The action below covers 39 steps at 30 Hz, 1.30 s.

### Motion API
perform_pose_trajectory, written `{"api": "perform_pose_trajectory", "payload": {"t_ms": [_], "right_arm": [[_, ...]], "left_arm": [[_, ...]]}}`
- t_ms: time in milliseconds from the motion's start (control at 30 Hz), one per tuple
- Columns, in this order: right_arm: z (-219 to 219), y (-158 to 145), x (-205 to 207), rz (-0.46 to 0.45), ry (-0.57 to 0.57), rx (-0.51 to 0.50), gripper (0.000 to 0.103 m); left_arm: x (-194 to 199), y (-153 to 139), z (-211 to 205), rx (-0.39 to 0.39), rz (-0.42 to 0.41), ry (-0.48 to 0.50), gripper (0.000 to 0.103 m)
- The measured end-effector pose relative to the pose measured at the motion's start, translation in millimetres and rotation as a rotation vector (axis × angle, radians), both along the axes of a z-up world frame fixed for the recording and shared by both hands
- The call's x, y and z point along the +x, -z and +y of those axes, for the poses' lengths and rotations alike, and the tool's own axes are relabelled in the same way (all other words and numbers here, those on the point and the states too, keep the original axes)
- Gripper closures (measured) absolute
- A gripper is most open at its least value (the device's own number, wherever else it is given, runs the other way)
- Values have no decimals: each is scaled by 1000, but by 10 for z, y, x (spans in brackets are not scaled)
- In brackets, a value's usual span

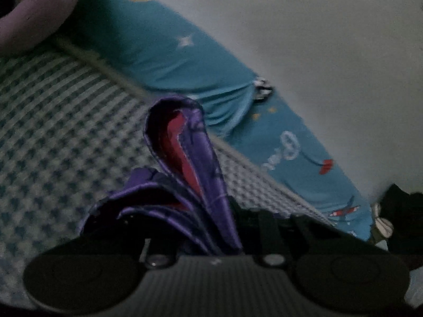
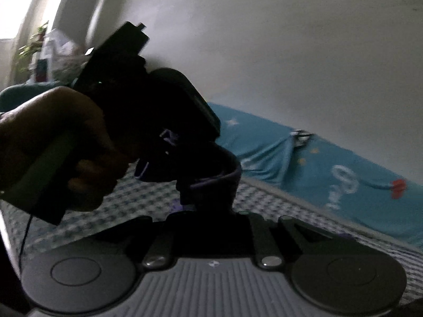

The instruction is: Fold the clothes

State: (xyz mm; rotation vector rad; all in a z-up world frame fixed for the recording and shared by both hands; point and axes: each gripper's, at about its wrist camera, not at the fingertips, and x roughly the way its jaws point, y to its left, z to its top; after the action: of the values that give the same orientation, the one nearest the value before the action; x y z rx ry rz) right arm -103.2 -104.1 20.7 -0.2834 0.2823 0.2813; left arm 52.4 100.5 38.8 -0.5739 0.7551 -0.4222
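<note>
A shiny purple garment with a red-pink inner side rises in bunched folds out of my left gripper, whose jaws are closed on it; the cloth hides most of the fingers. In the right wrist view, a dark fold of the same purple garment stands straight up from my right gripper, which is pinched on it. A hand holds the left gripper just above and to the left, close to the right one. Both hold the cloth above a blue-and-white checked bedspread.
A teal sheet with stars and printed letters runs along the bed's far edge against a white wall. A dark bundle lies at the right. A pale purple mass lies at upper left. A bright window and a plant show far left.
</note>
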Motion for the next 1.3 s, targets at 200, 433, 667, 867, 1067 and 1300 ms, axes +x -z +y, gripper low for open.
{"api": "perform_pose_trajectory", "payload": {"t_ms": [200, 433, 667, 867, 1067, 1300], "right_arm": [[-494, -117, -104, -64, 147, 24, 93], [-1135, -61, -183, -49, 325, 49, 93], [-1752, 224, 113, 230, 485, 232, 86], [-2064, 287, 161, 338, 625, 307, 62], [-2234, 145, 100, 294, 783, 332, 60], [-2420, -2, 30, 246, 663, 469, 60]], "left_arm": [[18, -306, -640, 7, -79, 77, 82], [139, -497, -1580, 1, -109, 226, 82], [196, -85, -2446, 67, -47, 333, 81], [236, 269, -2688, 111, 36, 392, 60], [149, 18, -2569, 68, 6, 397, 27], [73, -320, -2252, 58, -25, 341, 17]]}}
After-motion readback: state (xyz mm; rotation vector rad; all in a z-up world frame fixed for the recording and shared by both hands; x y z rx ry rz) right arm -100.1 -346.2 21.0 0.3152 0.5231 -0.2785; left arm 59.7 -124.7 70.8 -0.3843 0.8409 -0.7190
